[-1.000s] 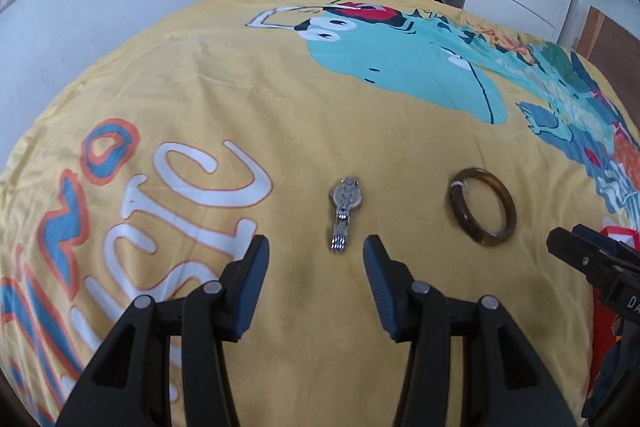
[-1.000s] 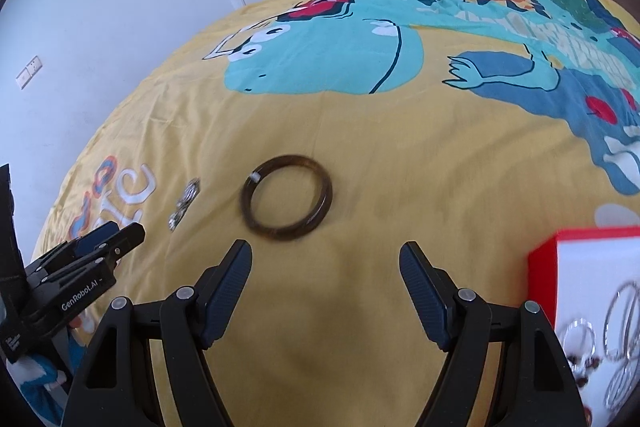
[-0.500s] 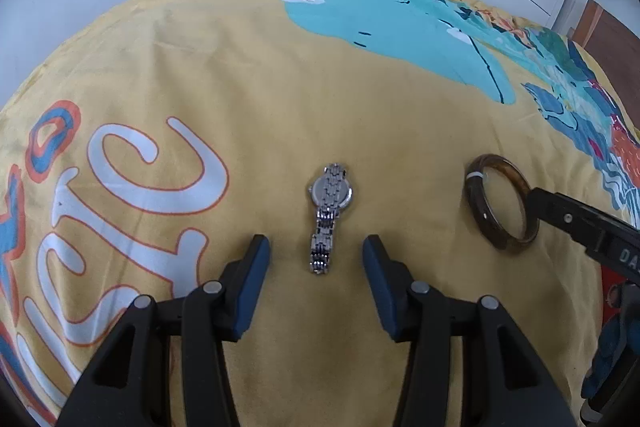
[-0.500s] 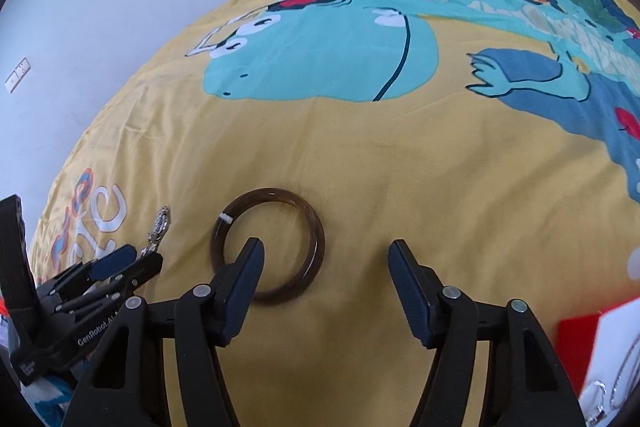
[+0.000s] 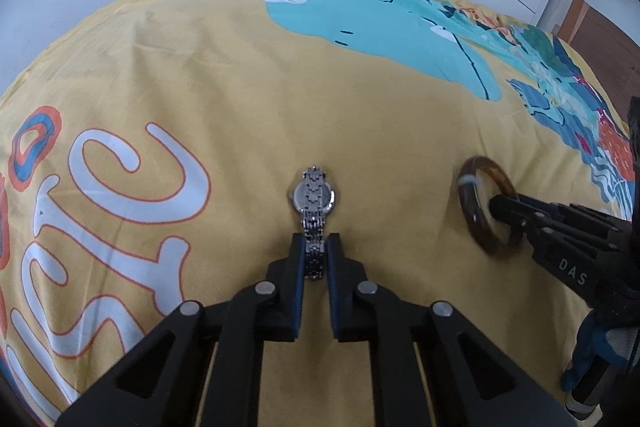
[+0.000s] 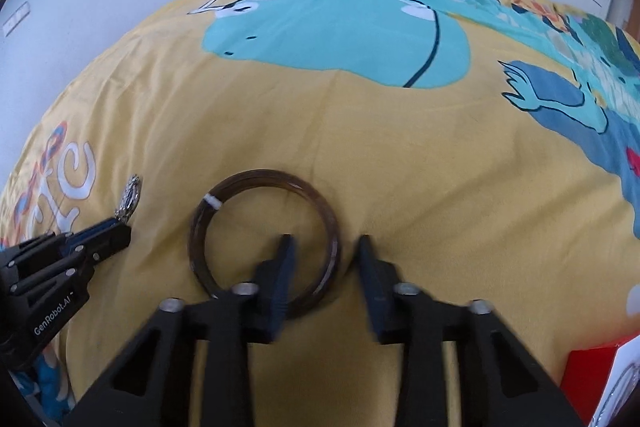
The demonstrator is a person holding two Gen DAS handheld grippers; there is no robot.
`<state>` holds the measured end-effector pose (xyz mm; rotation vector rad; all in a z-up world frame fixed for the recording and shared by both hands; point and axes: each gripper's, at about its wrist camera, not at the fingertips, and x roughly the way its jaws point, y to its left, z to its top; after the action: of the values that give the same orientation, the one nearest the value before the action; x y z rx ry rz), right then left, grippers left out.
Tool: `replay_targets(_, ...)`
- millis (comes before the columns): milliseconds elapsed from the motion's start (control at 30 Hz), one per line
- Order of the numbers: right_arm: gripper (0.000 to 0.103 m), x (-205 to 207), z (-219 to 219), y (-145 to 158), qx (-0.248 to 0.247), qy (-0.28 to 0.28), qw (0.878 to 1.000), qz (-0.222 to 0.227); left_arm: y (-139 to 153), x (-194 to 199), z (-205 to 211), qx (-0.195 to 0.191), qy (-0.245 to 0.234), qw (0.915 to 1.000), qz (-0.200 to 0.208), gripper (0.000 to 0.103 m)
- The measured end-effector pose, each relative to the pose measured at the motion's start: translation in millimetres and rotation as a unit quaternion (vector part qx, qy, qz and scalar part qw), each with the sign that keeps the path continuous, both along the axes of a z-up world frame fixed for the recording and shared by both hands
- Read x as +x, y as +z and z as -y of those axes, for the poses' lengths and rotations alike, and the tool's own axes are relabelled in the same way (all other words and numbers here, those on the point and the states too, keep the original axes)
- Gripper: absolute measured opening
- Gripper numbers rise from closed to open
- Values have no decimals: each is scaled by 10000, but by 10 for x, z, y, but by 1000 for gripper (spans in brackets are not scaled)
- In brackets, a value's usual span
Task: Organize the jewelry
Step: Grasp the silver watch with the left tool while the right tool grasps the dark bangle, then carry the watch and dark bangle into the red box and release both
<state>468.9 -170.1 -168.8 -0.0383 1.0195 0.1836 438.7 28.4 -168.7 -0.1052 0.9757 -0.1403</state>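
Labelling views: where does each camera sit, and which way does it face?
Left wrist: on the left claw, angled down at the bedspread; its jaws, just closing, pinch the watch strap.
Right wrist: on the right claw, angled down likewise; its jaws, just closing, straddle the bangle rim.
Shared: watch, bangle, bedspread, and each other's claw.
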Motion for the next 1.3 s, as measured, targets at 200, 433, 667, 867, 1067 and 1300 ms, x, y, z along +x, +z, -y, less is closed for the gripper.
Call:
replay_targets(200,9,-193,102,165,303,-108,9992,247,158,-101,-22,-119,86,9998,143,9)
replay_targets(433,9,-475,212,558,556,-195,9965,593,429,-198,-47,-218,200,9991,293,8)
replay_targets(667,9,-745,310,827,611,-242,9950,751,595,-375,-34,-235,175,9990,325,8)
replay_targets(867,9,-969,448,998,683,-333,9933,872,711,-606,57,-258,70,9990,354,8)
replay_targets(1067,9,-1217,656,1202,745,-467,9908,1024,974,-784,203,-258,-130,9983,500,8)
replay_targets(1300,9,-1495,1083,1411,705,-754,9877,1178,1293,-942,612,-319,-489,9958,705,8)
